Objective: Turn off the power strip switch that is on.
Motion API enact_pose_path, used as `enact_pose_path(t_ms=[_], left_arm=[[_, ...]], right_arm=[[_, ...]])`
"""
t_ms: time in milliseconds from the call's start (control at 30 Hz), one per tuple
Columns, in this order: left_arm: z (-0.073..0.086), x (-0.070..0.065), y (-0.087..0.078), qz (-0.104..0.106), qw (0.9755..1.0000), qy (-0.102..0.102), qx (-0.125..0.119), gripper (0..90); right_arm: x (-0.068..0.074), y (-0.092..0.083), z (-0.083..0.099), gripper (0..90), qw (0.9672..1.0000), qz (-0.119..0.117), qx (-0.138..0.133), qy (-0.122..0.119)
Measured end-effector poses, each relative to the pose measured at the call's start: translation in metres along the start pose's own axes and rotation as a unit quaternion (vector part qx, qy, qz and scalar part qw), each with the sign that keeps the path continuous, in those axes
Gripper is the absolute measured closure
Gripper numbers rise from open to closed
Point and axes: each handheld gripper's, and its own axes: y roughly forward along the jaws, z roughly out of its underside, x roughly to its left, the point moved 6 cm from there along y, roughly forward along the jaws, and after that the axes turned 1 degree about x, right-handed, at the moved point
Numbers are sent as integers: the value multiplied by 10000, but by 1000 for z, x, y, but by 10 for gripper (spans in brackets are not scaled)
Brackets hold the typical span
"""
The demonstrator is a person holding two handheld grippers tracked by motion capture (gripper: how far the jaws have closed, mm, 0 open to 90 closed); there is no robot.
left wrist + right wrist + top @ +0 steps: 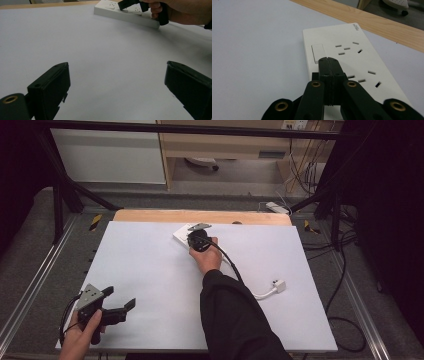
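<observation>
A white power strip [364, 62] lies flat at the far middle of the white table [150, 270]. It has a white rocker switch [317, 51] beside several socket slots. My right gripper [327, 60] is shut with nothing between its jaws. Its joined tips sit right at the near end of that switch; whether they press it I cannot tell. In the high view the right gripper [194, 235] covers most of the power strip [181, 234]. My left gripper [120, 297] rests open at the near left of the table. From the left gripper [117, 82], the power strip [125, 16] lies far off.
The strip's white cord runs right and ends in a loose white plug [278, 286] on the table. A wooden edge [200, 216] borders the table's far side. Black frame posts and cables stand beyond the table on both sides.
</observation>
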Motion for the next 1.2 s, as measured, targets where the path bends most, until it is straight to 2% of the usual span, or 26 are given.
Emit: enact_pose_path(t_ms=[233, 367, 533, 900, 1200], left_arm=[[0, 0, 0, -3, 10000, 8, 0, 63], [0, -1, 0, 14, 10000, 16, 8, 63], [0, -1, 0, 8, 10000, 51, 8, 63], [0, -5, 2, 33, 9999, 138, 48, 63], [1, -2, 2, -35, 10000, 78, 47, 63]], right_arm=[[0, -2, 1, 900, 10000, -65, 22, 32], [2, -5, 1, 900, 10000, -80, -50, -25], [2, -11, 0, 900, 9999, -65, -137, 19], [8, -31, -1, 900, 9996, -52, -266, -32], [14, -56, 3, 900, 9991, -62, -415, -14]])
